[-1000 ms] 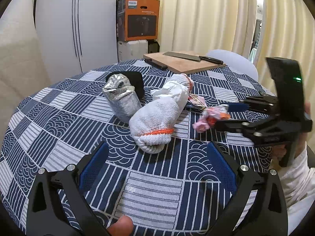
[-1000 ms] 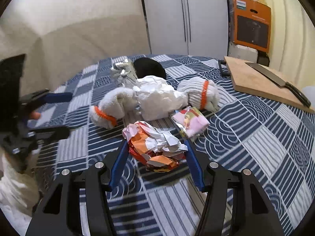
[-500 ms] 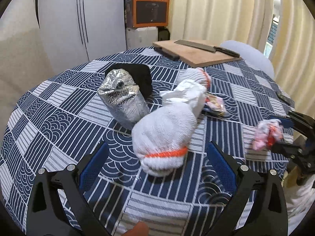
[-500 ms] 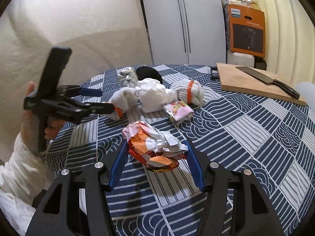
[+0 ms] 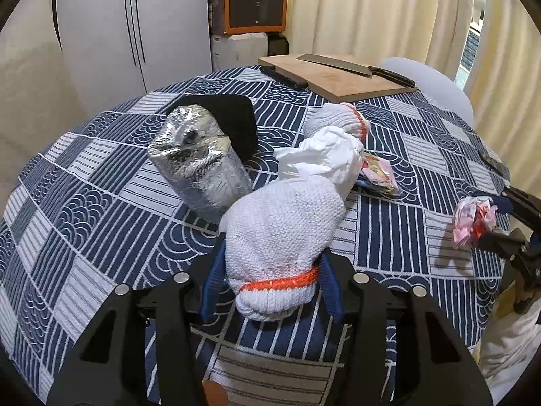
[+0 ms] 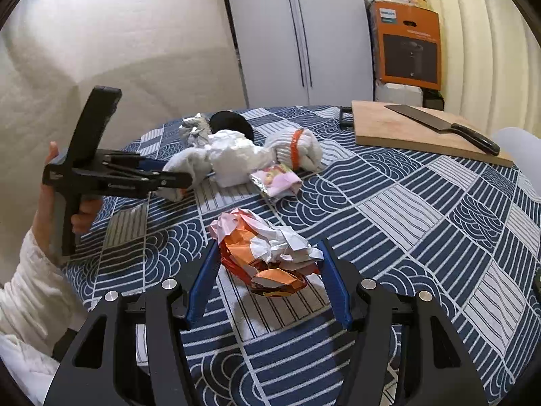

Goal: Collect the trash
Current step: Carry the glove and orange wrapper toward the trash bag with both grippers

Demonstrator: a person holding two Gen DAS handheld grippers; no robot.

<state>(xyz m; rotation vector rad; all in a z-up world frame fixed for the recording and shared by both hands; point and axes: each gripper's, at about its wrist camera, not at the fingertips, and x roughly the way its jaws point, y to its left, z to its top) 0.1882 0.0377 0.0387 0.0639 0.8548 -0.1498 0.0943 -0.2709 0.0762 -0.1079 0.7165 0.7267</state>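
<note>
My left gripper (image 5: 270, 280) is shut on the cuff end of a white knit glove with an orange band (image 5: 280, 230), which lies on the blue patterned tablecloth (image 5: 101, 216). My right gripper (image 6: 267, 277) is shut on a crumpled orange and white wrapper (image 6: 267, 253) and holds it just above the cloth; it also shows at the right of the left wrist view (image 5: 473, 220). A crumpled white tissue (image 5: 324, 155), a crushed foil lump (image 5: 199, 165), a pink snack packet (image 6: 277, 179) and a second glove (image 6: 297, 145) lie in a cluster.
A black cloth piece (image 5: 233, 118) lies behind the foil. A wooden cutting board (image 6: 412, 128) with a cleaver (image 6: 439, 125) sits at the far edge. A cabinet, an orange box (image 6: 405, 47) and curtains stand behind the table.
My left gripper moved forward and closed on the near glove. My right gripper drew back toward the table edge with the wrapper in it.
</note>
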